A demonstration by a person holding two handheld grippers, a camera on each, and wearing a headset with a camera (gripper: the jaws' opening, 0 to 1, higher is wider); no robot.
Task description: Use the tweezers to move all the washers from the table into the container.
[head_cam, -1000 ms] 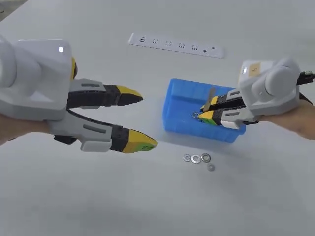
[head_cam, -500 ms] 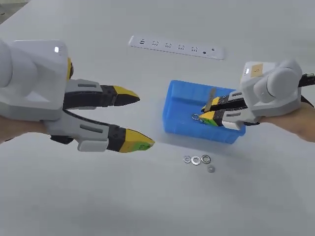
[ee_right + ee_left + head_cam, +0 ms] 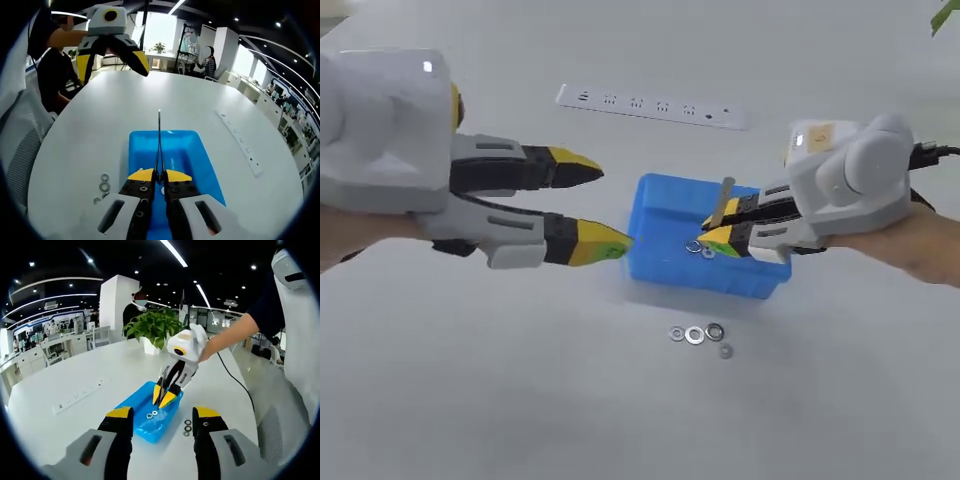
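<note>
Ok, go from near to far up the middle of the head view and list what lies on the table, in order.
Loose washers → blue container → white power strip.

White worktop (image 3: 470,380) with a blue container (image 3: 680,272), a few loose washers (image 3: 696,335) just beside it, a power strip (image 3: 650,106) farther off.
</note>
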